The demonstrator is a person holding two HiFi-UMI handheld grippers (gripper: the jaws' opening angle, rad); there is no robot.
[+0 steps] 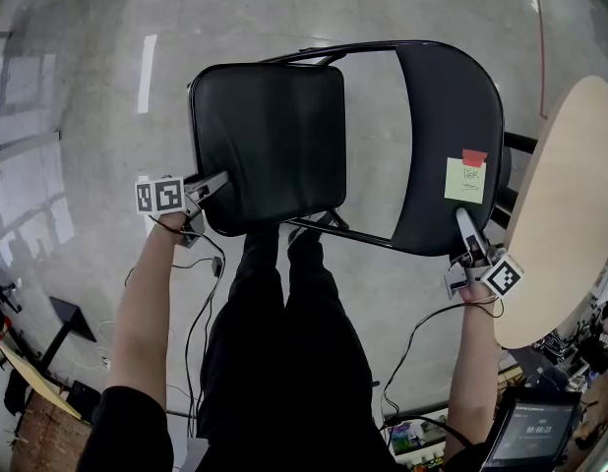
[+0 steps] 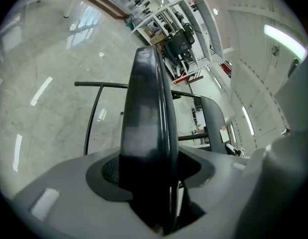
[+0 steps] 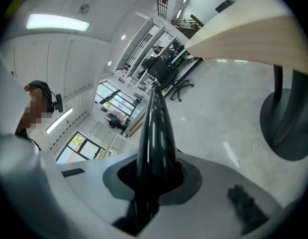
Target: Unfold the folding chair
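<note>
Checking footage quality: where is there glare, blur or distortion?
Head view: light glare streaks the floor, seat sharp. Left gripper view: fisheye bends the room, the near seat edge is soft. Right gripper view: bright highlights run down the glossy backrest.

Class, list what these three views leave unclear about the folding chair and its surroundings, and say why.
Chair's feet: head view, hidden beneath the seat and backrest.
Writing on the yellow note: head view, too small.
Round table: head view, cut off by the right edge.
</note>
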